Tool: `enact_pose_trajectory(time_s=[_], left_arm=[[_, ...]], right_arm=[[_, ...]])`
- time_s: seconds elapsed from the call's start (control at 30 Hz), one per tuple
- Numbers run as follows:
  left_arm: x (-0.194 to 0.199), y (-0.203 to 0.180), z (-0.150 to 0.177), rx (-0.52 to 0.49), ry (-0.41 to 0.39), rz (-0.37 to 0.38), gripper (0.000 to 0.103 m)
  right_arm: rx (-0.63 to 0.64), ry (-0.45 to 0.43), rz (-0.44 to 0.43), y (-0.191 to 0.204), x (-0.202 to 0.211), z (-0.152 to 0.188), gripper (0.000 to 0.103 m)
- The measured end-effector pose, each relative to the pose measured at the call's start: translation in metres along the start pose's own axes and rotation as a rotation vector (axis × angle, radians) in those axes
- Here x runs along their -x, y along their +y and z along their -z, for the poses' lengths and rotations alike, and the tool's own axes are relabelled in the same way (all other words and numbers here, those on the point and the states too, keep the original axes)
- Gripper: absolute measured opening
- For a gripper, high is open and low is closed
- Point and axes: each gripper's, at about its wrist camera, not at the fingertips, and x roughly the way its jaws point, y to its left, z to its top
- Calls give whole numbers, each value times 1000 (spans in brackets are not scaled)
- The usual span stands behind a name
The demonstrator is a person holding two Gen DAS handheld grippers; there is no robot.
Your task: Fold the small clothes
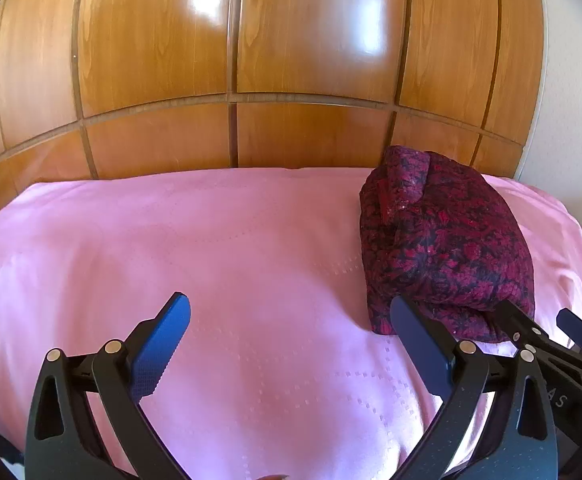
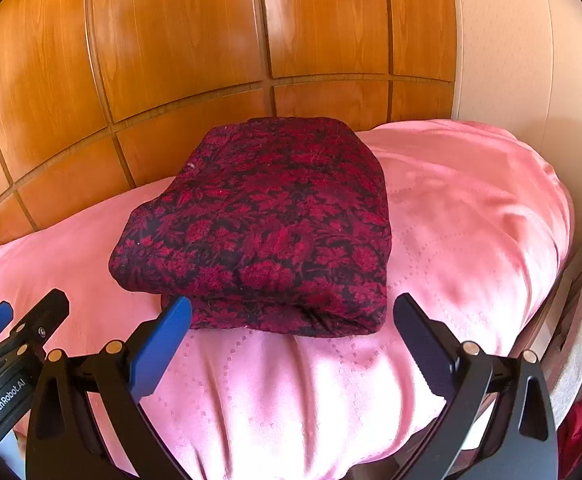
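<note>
Both grippers hang spread and empty above the pink bed (image 1: 211, 248): the left gripper (image 1: 291, 340) over bare cover, the right gripper (image 2: 291, 340) just before the folded dark red garment (image 2: 263, 232) near the bed's far right corner. Wooden wardrobe panels (image 1: 291, 60) stand behind the bed. Only the right wrist view shows a chair (image 2: 579, 320) beside the bed's right edge, while the left wrist view alone shows the garment's rolled far end.

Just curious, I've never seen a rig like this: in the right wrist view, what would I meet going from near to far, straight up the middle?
The open right hand-held gripper → pink bedspread → folded dark red patterned garment lying on it → glossy wooden panelled wall behind the bed.
</note>
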Motion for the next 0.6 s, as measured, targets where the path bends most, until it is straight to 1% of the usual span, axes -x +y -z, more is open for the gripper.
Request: enact_pose_trajectory(time_s=[0.27,0.37,0.5,0.6], left_arm=[[5,-4,0,-20,-21,-8,99],[5,-3,1,-22,-22,-15,97],[-4,3,0,11,29,7,97],[-6,5,1,14,37,-4,97]], right_arm=[[4,1,-1,0,-1,0,101],[15,-2,2,3,-1,2,101],[22,-2,1,6,0,3,101],[28,-12,-1,7,2,1,101]])
